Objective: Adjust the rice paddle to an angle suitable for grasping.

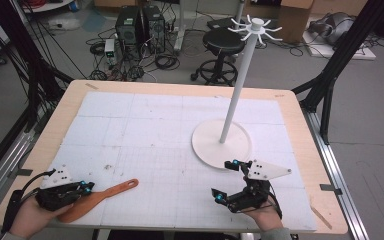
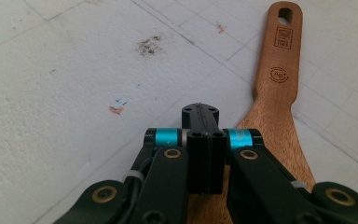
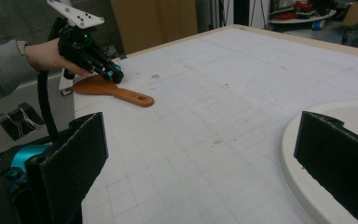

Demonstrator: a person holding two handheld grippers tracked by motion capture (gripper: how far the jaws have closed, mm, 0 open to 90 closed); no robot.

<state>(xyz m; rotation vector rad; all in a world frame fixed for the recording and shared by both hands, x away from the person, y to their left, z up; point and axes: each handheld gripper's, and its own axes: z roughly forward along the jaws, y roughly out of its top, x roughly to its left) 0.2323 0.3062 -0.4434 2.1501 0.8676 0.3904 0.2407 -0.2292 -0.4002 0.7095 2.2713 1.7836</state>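
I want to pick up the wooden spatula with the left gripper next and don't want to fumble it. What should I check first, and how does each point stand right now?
1. Left gripper open enough to take the spatula: not ok, jaws are shut together.
2. Left gripper over the wooden spatula: ok, it sits above the blade end.
3. Spatula lying flat on the table: ok.
4. Handle end free of other things: ok, only bare table around it.
5. Right gripper out of the way: ok, open, beside the white stand.
6. Jaws touching the blade: cannot tell.
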